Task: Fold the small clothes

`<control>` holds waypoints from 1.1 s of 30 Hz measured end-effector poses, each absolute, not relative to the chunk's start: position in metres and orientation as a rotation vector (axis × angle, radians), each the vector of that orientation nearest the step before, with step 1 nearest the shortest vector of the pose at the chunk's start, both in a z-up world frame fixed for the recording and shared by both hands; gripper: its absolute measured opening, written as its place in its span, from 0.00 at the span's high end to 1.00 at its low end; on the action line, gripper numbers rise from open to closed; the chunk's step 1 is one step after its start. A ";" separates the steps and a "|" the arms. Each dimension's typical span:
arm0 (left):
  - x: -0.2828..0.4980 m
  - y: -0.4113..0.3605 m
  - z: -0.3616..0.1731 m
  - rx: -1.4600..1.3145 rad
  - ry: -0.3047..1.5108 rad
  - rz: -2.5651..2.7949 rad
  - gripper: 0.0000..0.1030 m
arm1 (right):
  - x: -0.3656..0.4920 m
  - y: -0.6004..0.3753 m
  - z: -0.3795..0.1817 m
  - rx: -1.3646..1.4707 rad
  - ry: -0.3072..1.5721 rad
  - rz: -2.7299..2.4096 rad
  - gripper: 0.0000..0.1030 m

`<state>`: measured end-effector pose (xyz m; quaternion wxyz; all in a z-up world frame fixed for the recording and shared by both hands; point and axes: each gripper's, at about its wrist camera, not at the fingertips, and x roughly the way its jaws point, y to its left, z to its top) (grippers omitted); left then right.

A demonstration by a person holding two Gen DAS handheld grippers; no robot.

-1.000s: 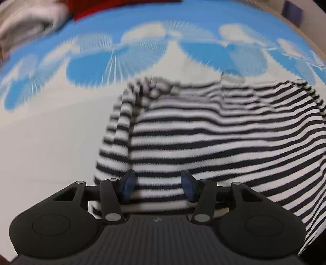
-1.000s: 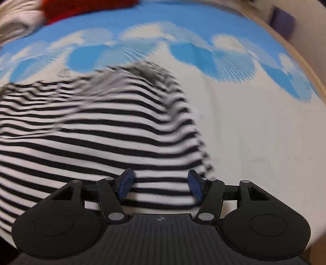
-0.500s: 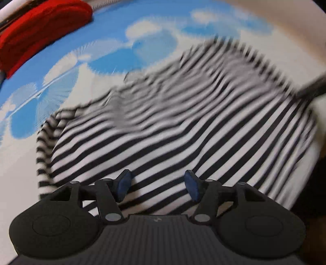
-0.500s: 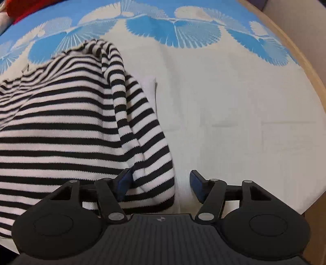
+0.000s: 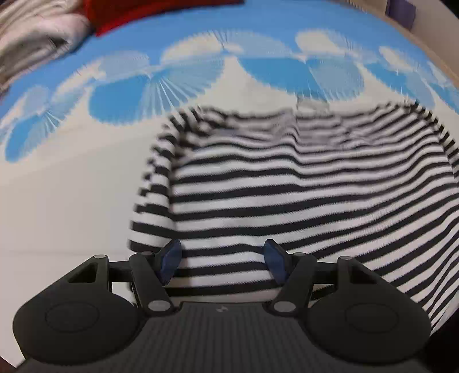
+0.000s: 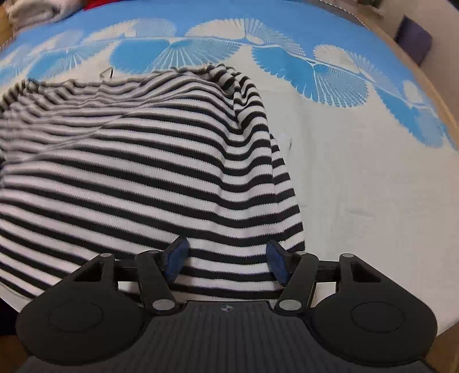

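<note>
A black-and-white striped garment (image 5: 287, 200) lies spread on the blue-and-white patterned cloth (image 5: 71, 178). My left gripper (image 5: 222, 261) is open, its blue-padded jaws set wide over the garment's near hem at its left side. The same garment (image 6: 143, 172) fills the left of the right wrist view. My right gripper (image 6: 226, 258) is open over the near hem by the garment's right edge. Neither gripper holds fabric.
A red cloth (image 5: 160, 11) and a pile of pale clothes (image 5: 34, 37) lie at the far left. The wooden table edge (image 6: 424, 74) curves along the right, with a purple object (image 6: 413, 40) beyond it.
Both views swung around and have come back to face the garment squarely. Each gripper stayed open over the near hem; the right one now sits further over the fabric.
</note>
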<state>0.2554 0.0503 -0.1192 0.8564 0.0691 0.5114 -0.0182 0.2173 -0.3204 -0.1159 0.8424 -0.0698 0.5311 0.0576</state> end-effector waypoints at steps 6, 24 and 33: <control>0.235 0.057 -0.105 0.164 1.040 -0.090 0.33 | 0.212 -0.334 -0.095 -0.070 1.044 0.099 0.40; 0.189 0.060 -0.078 0.204 0.974 -0.054 0.29 | 0.166 -0.375 -0.079 -0.101 0.972 0.019 0.36; 0.143 0.127 -0.042 -0.216 0.863 0.053 0.86 | 0.124 -0.407 -0.009 0.119 0.626 -0.041 0.37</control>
